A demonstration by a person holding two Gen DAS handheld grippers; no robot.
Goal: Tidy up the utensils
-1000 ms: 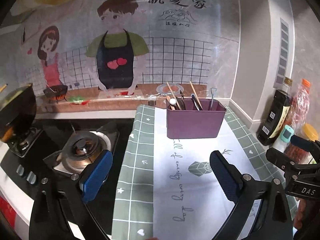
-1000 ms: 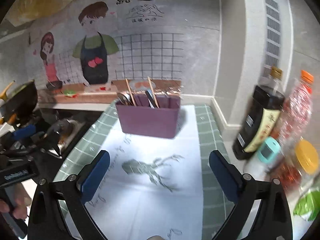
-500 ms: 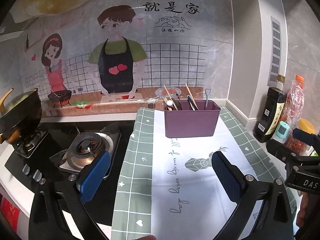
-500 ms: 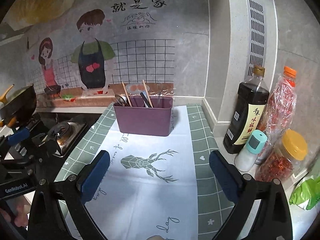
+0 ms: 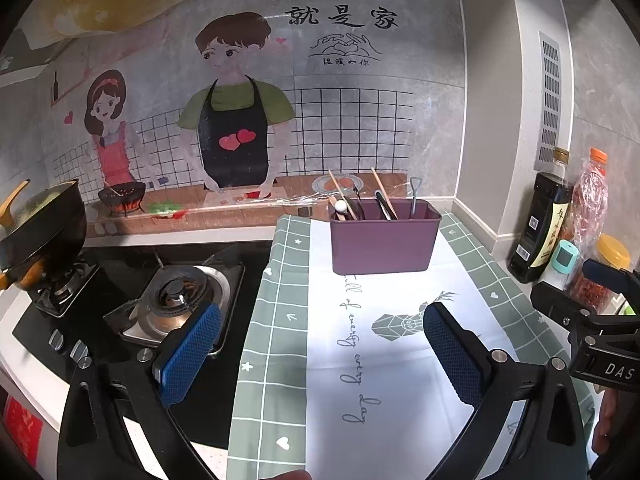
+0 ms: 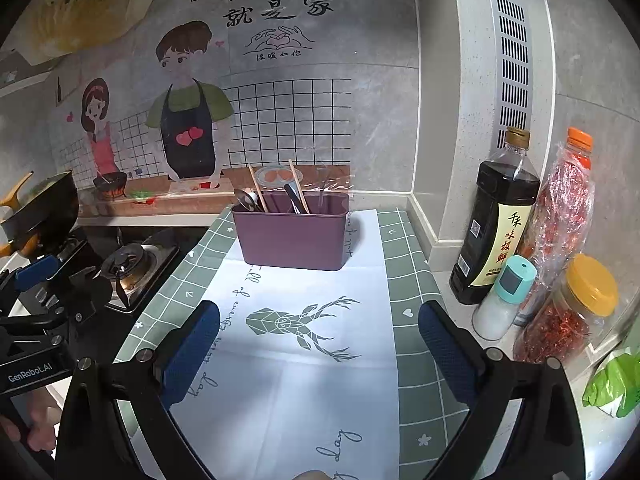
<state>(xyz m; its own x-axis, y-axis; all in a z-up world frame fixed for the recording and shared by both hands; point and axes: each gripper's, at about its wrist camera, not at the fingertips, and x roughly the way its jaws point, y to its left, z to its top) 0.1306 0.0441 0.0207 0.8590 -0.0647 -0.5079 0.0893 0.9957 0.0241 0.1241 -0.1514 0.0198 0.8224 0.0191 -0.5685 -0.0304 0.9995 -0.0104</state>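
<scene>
Matte purple rectangular plastic caddy (image 6: 291, 236) — holding chopsticks and spoons — is framed by the empty left gripper (image 5: 320, 354) and right gripper (image 6: 318, 350), jaws spread wide; "GenRobot.AI" is printed on the left one.

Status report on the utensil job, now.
Left gripper and right gripper: jaws open, empty, above the mat. Utensils stand in the purple holder at the mat's far end. Nothing between grippers and holder.

The counter (image 6: 452, 288) carries a green-checked mat (image 6: 408, 280), a gas stove (image 5: 120, 304) and 5 condiment containers.
</scene>
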